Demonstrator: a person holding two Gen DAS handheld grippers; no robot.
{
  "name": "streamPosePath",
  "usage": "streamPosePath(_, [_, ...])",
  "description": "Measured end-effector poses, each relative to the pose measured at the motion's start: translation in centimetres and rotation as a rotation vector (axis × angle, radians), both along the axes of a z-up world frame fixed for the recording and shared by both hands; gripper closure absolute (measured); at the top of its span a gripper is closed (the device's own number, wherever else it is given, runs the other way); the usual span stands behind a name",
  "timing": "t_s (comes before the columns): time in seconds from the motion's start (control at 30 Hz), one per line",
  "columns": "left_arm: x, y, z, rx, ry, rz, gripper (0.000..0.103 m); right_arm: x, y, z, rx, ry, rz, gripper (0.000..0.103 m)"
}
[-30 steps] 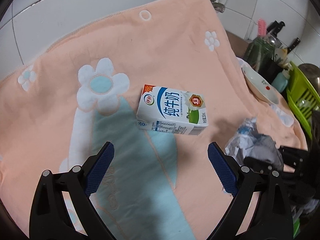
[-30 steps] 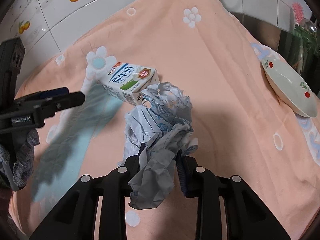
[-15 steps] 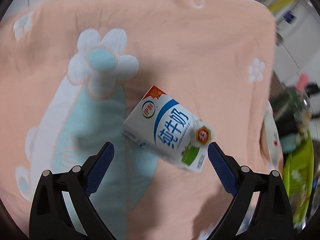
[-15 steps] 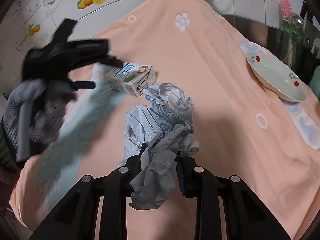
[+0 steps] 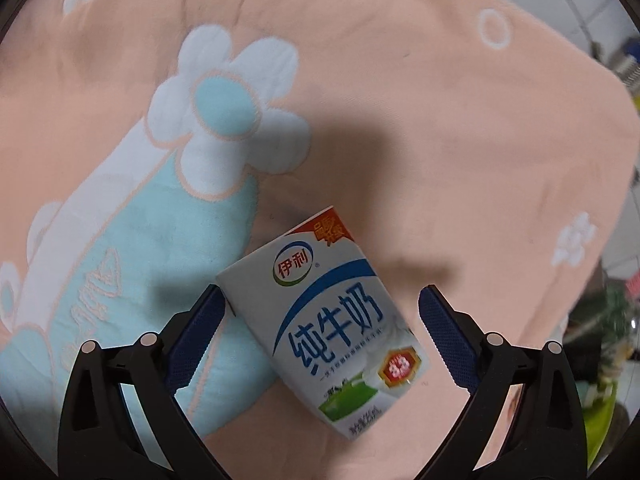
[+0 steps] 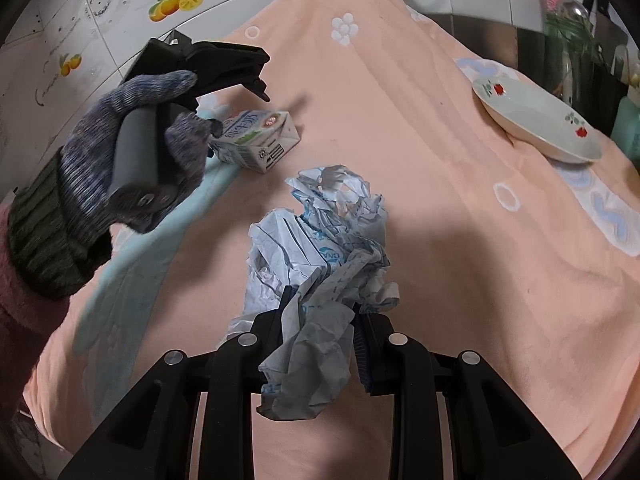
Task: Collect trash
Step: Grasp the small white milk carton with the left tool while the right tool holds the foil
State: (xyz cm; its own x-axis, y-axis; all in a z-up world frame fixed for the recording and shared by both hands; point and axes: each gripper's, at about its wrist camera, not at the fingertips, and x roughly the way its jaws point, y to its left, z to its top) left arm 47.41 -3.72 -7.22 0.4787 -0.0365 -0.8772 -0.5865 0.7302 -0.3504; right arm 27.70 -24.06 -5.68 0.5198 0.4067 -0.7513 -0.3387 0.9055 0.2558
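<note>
A white and blue milk carton lies flat on the peach flowered towel. My left gripper stands open with its blue pads on either side of the carton; the left pad is at the carton's corner, the right pad apart from it. From the right wrist view the carton lies far left, under the left gripper held by a gloved hand. My right gripper is shut on a crumpled wad of white and blue paper, lifted over the towel.
A white dish with red flowers rests on the towel's right side. Behind it stand a glass jar and dark kitchen things. A tiled wall with fruit stickers and tap pipes rises at the back. A green rack sits at the right.
My left gripper rolled and came down over the milk carton, which now lies between its open pads. My right gripper kept the paper wad and drew back a little.
</note>
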Motion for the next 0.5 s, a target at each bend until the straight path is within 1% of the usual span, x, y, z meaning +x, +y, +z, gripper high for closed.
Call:
streamPosePath(0.07, [0.0, -0.1, -0.7, -0.017, 0.024, 0.035, 0.007, -0.2, -0.2, -0.1, 0.008, 0.005, -0.002, 0.077])
streamPosePath(0.13, [-0.1, -0.1, -1.4, -0.044, 0.039, 0.051, 0.007, -0.3, -0.3, -0.2, 0.004, 0.007, -0.001, 0.077])
streamPosePath(0.17, [-0.2, -0.2, -1.4, -0.039, 0.033, 0.054, 0.007, -0.3, -0.4, -0.3, 0.003, 0.008, -0.001, 0.077])
streamPosePath(0.23, [-0.1, -0.7, -1.2, -0.013, 0.029, 0.036, 0.008, -0.4, -0.5, -0.3, 0.005, 0.008, -0.004, 0.077])
streamPosePath(0.27, [-0.1, -0.8, -1.2, -0.017, 0.024, 0.026, 0.012, -0.4, -0.6, -0.3, 0.008, 0.007, -0.005, 0.077])
streamPosePath(0.33, [-0.2, -0.9, -1.0, -0.012, 0.016, 0.015, 0.014, -0.6, -0.6, -0.2, 0.008, 0.006, -0.006, 0.077])
streamPosePath(0.43, [-0.9, -1.3, -0.5, 0.004, 0.001, -0.006, 0.021, -0.6, -0.6, -0.2, 0.007, 0.005, -0.007, 0.077])
streamPosePath(0.5, [-1.4, -1.7, 0.0, 0.013, -0.013, -0.043, 0.025, -0.7, -0.7, 0.0, 0.008, 0.003, -0.01, 0.077])
